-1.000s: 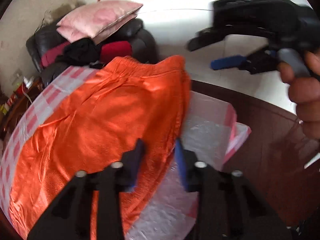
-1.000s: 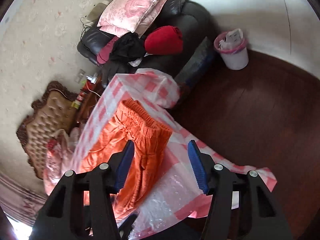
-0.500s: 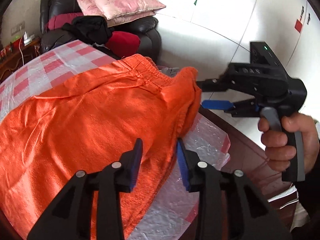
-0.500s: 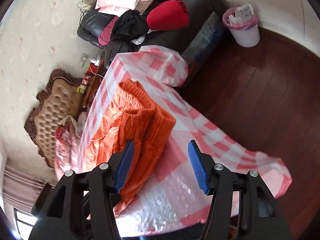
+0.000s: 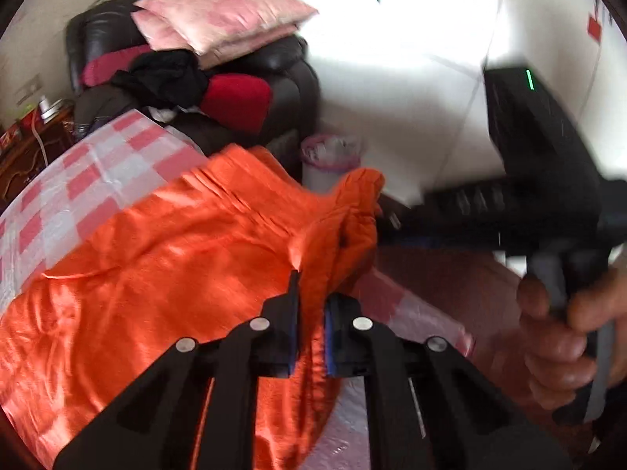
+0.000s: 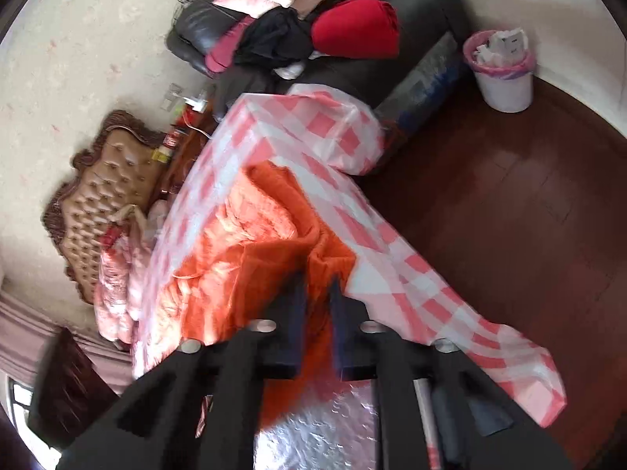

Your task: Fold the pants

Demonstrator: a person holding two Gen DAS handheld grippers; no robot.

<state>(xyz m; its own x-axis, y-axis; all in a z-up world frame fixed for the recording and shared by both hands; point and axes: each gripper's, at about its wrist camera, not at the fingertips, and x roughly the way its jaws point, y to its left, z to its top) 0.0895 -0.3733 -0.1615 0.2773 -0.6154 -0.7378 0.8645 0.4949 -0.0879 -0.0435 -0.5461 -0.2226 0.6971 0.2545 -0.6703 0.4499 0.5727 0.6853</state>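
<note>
Where both stood open before, left gripper (image 5: 311,313) and right gripper (image 6: 318,301) now pinch the orange pants (image 5: 164,274).

A pink-and-white checked cloth (image 6: 345,149) covers the desk and hangs over its edge. Behind it stands a black leather sofa (image 6: 415,19) piled with pink pillows (image 5: 219,19), a red cushion (image 6: 356,33) and black clothes (image 6: 274,39). A white bin (image 6: 505,78) with a pink liner stands on the dark wood floor (image 6: 509,215). A tufted brown headboard (image 6: 106,188) leans against the wall.

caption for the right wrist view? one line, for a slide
Right claw shut on orange pants at the edge of the pink-checked tablecloth.
</note>
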